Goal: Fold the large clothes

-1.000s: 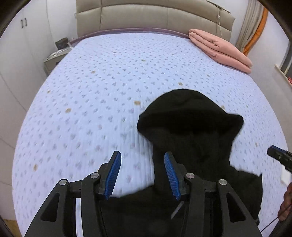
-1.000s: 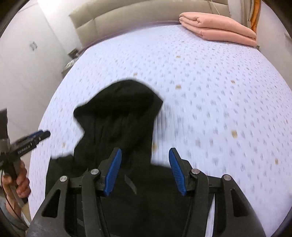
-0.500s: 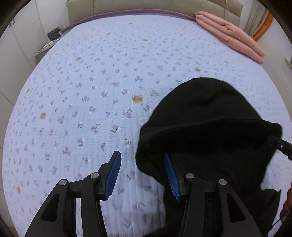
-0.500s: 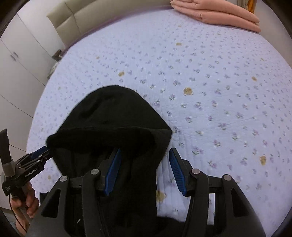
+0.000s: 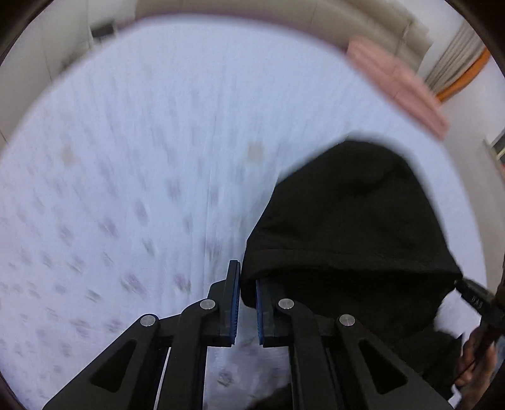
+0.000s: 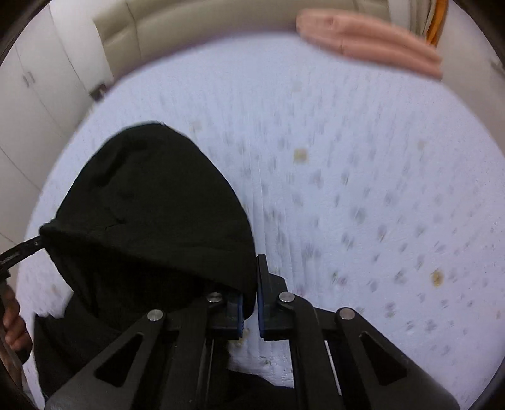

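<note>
A black hooded garment lies on the bed; its hood (image 5: 353,220) fills the right of the left wrist view and the left of the right wrist view (image 6: 151,208). My left gripper (image 5: 246,284) is shut on the hood's left edge. My right gripper (image 6: 249,284) is shut on the hood's right edge. The hood is lifted and stretched between the two grippers. The garment's body hangs dark below, partly hidden by the gripper frames.
The bed (image 5: 132,151) has a pale blue flowered quilt. A folded pink blanket (image 6: 372,41) lies at the far right by the beige headboard (image 6: 195,25). White cupboards (image 6: 38,82) and a bedside table (image 5: 104,30) stand at the left.
Both grippers have closed on the hood's edges, left on the left edge and right on the right edge. The views are now blurred by motion and the hood is raised.
</note>
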### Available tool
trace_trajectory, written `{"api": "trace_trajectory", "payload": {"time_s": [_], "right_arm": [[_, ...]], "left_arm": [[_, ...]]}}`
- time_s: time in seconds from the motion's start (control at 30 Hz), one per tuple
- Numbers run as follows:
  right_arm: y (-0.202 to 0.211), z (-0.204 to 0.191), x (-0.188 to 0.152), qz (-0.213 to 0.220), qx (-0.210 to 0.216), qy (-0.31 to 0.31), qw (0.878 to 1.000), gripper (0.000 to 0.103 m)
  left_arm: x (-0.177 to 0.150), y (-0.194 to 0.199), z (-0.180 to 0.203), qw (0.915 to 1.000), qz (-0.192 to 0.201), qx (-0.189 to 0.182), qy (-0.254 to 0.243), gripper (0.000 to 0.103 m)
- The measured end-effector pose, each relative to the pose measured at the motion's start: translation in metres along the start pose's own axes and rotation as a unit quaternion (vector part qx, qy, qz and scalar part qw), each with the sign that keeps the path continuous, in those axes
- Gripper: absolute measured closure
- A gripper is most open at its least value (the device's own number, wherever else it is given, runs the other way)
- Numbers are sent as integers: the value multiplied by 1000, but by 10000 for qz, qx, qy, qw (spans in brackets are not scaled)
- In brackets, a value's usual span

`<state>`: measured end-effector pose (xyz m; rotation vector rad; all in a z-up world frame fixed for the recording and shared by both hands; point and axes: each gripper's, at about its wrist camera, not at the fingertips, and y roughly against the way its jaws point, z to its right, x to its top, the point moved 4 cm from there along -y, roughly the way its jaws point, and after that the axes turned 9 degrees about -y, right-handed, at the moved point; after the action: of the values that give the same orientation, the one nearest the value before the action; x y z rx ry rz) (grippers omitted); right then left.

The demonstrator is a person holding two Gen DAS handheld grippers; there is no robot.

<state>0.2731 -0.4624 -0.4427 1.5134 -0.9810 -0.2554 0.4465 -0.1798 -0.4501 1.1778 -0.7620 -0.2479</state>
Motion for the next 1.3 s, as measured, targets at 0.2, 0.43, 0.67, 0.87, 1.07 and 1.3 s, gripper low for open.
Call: {"api": "trace_trajectory", "payload": {"time_s": [0.2,0.43,0.67,0.87,1.07,1.3], "right_arm": [[-9,15,-3,-225,491,-259,9982,95],[35,14,-5,-138,466,-40,9988,67],[85,-10,21,396,637,220,9969,52],[45,-53,53,273,614,387,9970,49],[-11,-45,5,-489,357,981,9933,50],[-19,-42,-3,-305,298,998,9941,51]], "left_arm": [[-8,5,-1,9997,188,-153,-103,90],[-22,62,6,9947,297,562,-808,81],[5,103,32,9914,856,429,-897,81],[54,54,63,9933,603,-121,-979,79],[15,-6,52,9926,-94,-529,-1086,80],[18,-6,51,9945,178,-458,-926,80]]}}
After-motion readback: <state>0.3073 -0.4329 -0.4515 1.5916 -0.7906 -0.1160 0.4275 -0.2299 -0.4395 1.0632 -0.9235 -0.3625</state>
